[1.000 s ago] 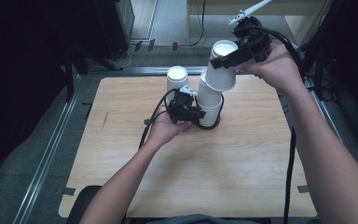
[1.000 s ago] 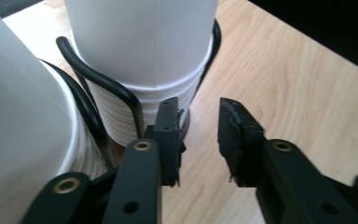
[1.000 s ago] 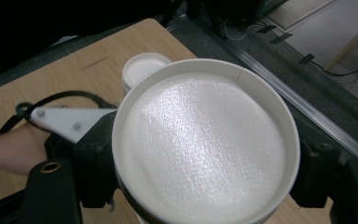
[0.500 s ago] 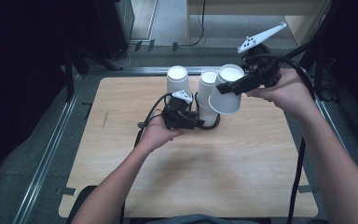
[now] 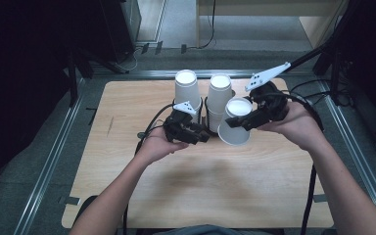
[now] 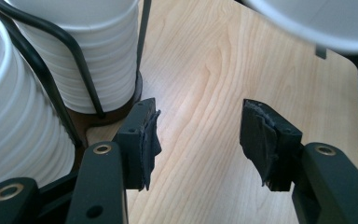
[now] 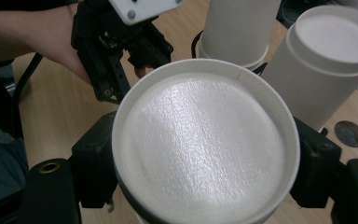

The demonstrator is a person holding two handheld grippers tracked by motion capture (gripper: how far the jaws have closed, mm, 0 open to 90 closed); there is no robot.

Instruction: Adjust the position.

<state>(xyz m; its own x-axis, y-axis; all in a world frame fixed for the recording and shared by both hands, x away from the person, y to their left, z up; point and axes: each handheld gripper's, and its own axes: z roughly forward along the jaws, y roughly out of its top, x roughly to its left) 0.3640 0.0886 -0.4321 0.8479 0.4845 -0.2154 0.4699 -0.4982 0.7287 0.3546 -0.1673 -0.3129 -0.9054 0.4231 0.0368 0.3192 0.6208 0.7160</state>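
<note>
Two stacks of white paper cups (image 5: 186,88) (image 5: 220,93) stand upside down in a black wire holder (image 5: 204,115) at the table's far middle. My right gripper (image 5: 237,122) is shut on a single upturned cup (image 5: 236,128), held tilted low just right of the stacks; its base faces the right gripper view's camera (image 7: 205,144). My left gripper (image 5: 203,137) sits in front of the holder. Its jaws have just been opening and stand open over bare wood (image 6: 198,135), nothing between them. The nearest stack (image 6: 98,51) is just beyond its left jaw.
The wooden table (image 5: 225,196) has a metal rail (image 5: 49,161) along its left side and dark floor beyond. Cables trail from both grippers. The person's forearms come in from the bottom. The right gripper view shows the left gripper (image 7: 121,42) close behind the held cup.
The right gripper came down with the cup from above the stacks to low beside them. The left gripper's jaws opened and it shifted slightly in front of the holder.
</note>
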